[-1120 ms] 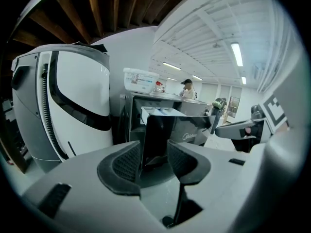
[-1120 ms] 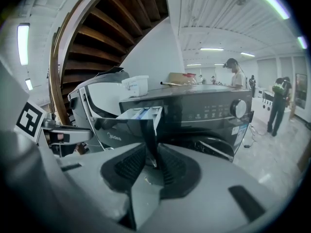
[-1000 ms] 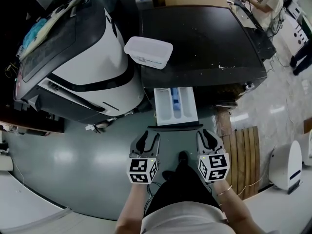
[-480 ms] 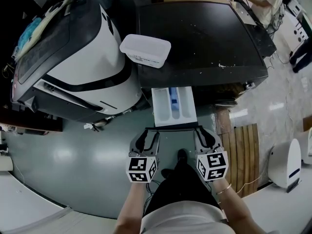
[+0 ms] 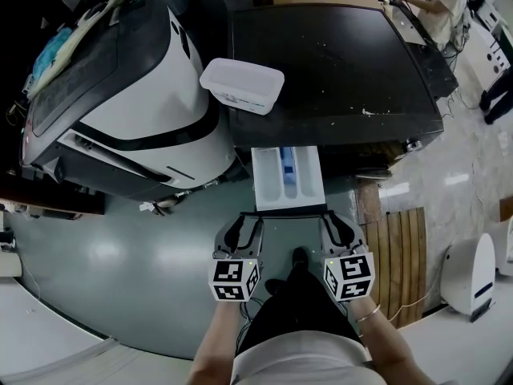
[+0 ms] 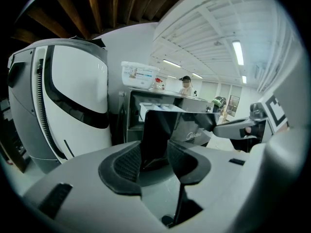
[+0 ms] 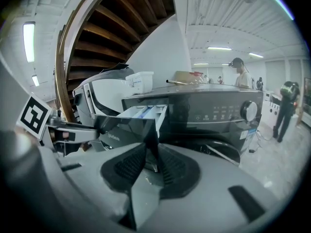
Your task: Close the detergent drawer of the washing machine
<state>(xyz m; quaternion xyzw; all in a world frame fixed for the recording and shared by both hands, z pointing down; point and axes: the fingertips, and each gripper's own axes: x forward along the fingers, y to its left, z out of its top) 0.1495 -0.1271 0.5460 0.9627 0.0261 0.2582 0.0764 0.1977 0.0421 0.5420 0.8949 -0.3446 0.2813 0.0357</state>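
– Drawer point(image 5: 287, 175), where is it?
– Pulled out of the washing machine point(image 5: 337, 62) at its top left, right in front of you. White compartments showing, one with blue in it. Not closed.
– Your left tongs point(image 5: 246, 222)?
– Jaws a narrow gap apart, nothing gripped. The tips are at the left end of the drawer's dark front panel point(image 5: 290, 212). It looks like contact, but I can't be sure. In the left gripper view the panel fills the gap between the pads point(image 6: 127, 164).
– Your right tongs point(image 5: 337, 219)?
– Same. Jaws slightly apart and empty, tips at the right end of the panel. In the right gripper view the panel corner sits in the gap.
– Anything else?
– A white plastic tub point(image 5: 242, 85) is on the machine's top, at the left edge. A white and black appliance point(image 5: 152, 79) stands just beside the machine. A wooden board point(image 5: 401, 247) lies on the floor to your right.
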